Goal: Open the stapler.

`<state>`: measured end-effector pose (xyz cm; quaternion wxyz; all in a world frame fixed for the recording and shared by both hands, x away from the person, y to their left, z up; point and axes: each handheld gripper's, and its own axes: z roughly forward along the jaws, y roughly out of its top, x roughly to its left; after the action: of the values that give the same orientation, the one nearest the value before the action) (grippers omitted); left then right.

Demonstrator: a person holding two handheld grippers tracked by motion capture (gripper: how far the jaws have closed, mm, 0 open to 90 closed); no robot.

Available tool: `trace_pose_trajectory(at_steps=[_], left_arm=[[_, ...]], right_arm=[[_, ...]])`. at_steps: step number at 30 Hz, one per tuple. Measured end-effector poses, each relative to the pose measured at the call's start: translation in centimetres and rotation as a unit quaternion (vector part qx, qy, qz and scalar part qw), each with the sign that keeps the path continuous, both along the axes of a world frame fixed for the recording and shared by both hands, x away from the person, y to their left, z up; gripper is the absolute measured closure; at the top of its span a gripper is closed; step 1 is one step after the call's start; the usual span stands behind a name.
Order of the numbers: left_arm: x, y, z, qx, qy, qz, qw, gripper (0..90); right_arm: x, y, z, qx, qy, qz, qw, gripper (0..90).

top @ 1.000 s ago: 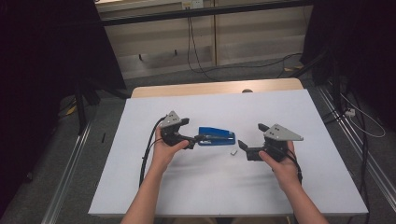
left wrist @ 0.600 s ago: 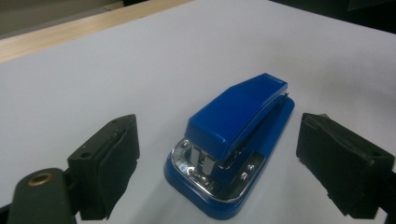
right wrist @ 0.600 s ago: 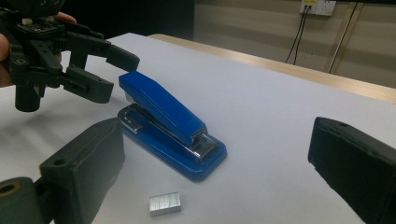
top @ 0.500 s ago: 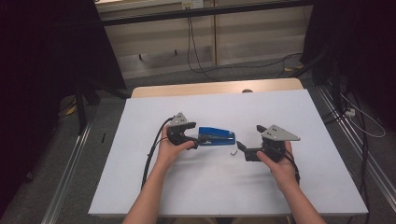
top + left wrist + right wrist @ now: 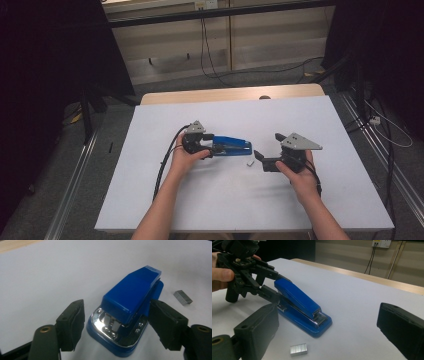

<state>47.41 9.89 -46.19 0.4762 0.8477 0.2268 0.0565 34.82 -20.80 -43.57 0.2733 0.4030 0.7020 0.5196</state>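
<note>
A blue stapler (image 5: 231,146) lies on the white sheet, its chrome rear end (image 5: 117,327) pointing at my left gripper (image 5: 212,148). That gripper's jaws stand on either side of the stapler's rear (image 5: 284,290) and have just been closing. The right pad (image 5: 166,322) lies against the stapler's side, while a thin gap remains beside the left pad (image 5: 73,322). A small strip of staples (image 5: 249,162) lies loose near the stapler's front. My right gripper (image 5: 268,146) rests to the right, open wide with nothing between its fingers (image 5: 262,327), facing the stapler (image 5: 299,305) and the strip (image 5: 298,350).
The white sheet (image 5: 200,210) covers a wooden table whose far edge (image 5: 230,94) shows bare. Cables trail on the floor beyond, and metal rails (image 5: 70,200) run along both sides of the table.
My left gripper has slid right and down over the stapler's rear end, and its jaws have narrowed around it. The right gripper has stayed where it was.
</note>
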Motion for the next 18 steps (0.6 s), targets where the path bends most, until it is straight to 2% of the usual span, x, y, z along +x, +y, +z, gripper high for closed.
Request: trace_pose_trajectory(at_steps=[1, 4, 7, 11, 18], left_arm=[[0.06, 0.03, -0.05, 0.000, 0.003, -0.001, 1.0000, 34.9], [0.16, 0.04, -0.20, -0.009, 0.010, -0.001, 0.9999, 36.1], [0.23, 0.01, -0.22, -0.007, 0.013, -0.006, 0.9999, 38.8], [0.26, -0.04, -0.24, 0.004, 0.005, -0.006, 1.0000, 44.8], [0.40, 0.44, -0.05, 0.007, 0.004, -0.013, 0.9999, 49.2]], right_arm=[[0.01, 0.03, 0.02, -0.002, -0.001, 0.001, 1.0000, 3.6], [0.02, 0.08, 0.09, -0.002, -0.003, 0.001, 1.0000, 3.6], [0.04, 0.01, -0.03, 0.001, 0.000, 0.000, 1.0000, 3.6], [-0.04, -0.05, -0.19, 0.000, 0.002, 0.000, 1.0000, 3.6], [-0.05, -0.12, -0.23, -0.001, 0.003, -0.001, 1.0000, 3.6]])
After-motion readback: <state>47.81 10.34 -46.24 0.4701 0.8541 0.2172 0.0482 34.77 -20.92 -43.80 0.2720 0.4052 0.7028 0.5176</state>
